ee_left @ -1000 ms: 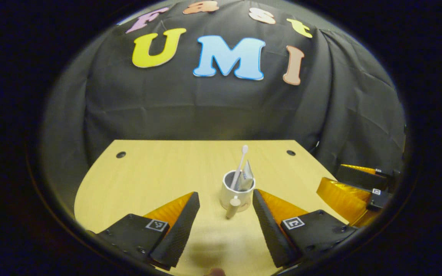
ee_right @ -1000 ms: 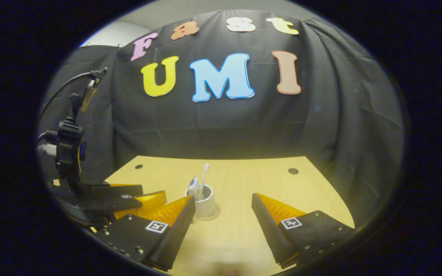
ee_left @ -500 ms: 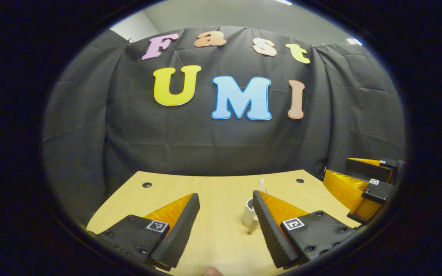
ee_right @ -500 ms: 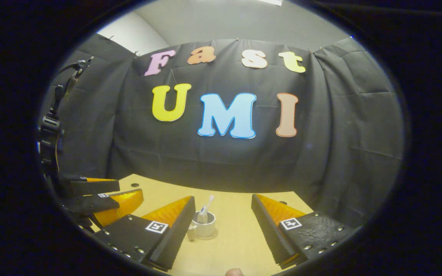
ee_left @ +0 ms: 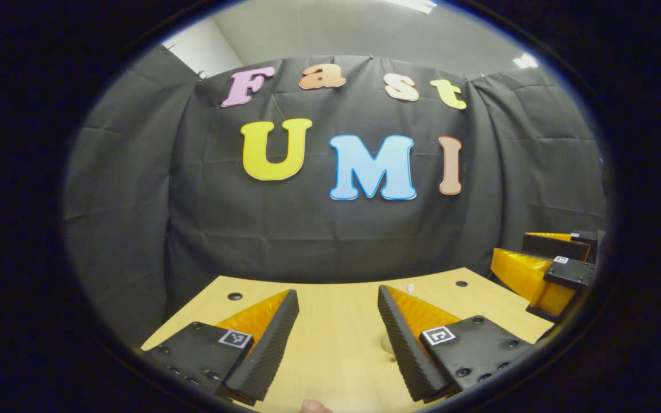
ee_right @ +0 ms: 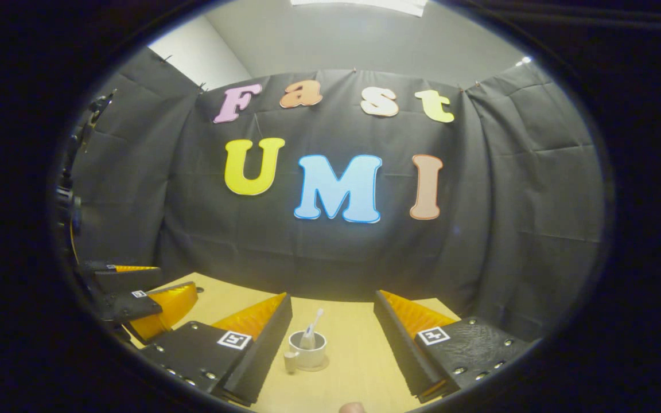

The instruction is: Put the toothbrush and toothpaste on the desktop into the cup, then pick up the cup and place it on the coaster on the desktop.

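Both tools are released and empty: the right gripper (ee_right: pixel 330 344) has its fingers spread wide with the cup (ee_right: pixel 307 350) standing on the desk (ee_right: pixel 359 367) between and beyond them, and the left gripper (ee_left: pixel 336 338) is likewise spread with nothing held. Judged from how things lie, the loading and placing look done; the step in hand reads as clearing away. To do it well: draw each tool straight back and up along its own line, keep the fingers apart so no pad brushes the rim or handle, and avoid sweeping sideways across the cup, since the tall contents make it easy to tip. The cup is white and round, with a small handle toward the near left in the right gripper view. It sits upright on a thin, pale round coaster (ee_right: pixel 323 365) whose edge shows just around its base. The toothbrush (ee_right: pixel 314 322) leans out of the cup, head up and tilted right; a pale tube beside it inside is probably the toothpaste (ee_right: pixel 307 342), though too small to be sure. In the left gripper view the cup is mostly hidden behind that tool's right finger; only the brush tip pokes up above it.
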`<state>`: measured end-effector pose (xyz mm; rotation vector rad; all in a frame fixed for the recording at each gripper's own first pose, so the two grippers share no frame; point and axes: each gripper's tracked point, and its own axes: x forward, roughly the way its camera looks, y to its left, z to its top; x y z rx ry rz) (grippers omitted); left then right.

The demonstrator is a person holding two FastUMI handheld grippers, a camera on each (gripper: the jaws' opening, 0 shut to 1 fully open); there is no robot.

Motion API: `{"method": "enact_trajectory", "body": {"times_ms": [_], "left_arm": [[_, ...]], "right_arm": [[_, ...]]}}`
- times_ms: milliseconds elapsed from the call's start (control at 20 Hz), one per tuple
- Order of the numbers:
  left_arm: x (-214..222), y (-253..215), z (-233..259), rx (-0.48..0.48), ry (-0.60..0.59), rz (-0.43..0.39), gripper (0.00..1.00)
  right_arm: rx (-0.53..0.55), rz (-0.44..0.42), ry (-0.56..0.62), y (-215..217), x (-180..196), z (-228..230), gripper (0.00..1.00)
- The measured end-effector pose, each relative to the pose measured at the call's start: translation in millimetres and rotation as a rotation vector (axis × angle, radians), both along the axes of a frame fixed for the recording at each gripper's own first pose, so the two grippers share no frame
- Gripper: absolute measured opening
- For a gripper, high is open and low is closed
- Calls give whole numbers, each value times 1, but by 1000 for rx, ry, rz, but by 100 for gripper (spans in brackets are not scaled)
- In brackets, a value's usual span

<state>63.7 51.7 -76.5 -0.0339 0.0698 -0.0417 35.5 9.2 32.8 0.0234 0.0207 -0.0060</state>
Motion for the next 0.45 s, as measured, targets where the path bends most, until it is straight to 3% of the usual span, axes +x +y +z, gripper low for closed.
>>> {"method": "enact_trajectory", "body": {"times_ms": [450], "left_arm": [[16, -12, 8, 18, -20, -16, 92]], "right_arm": [[19, -10, -17, -11, 3, 2, 89]]}}
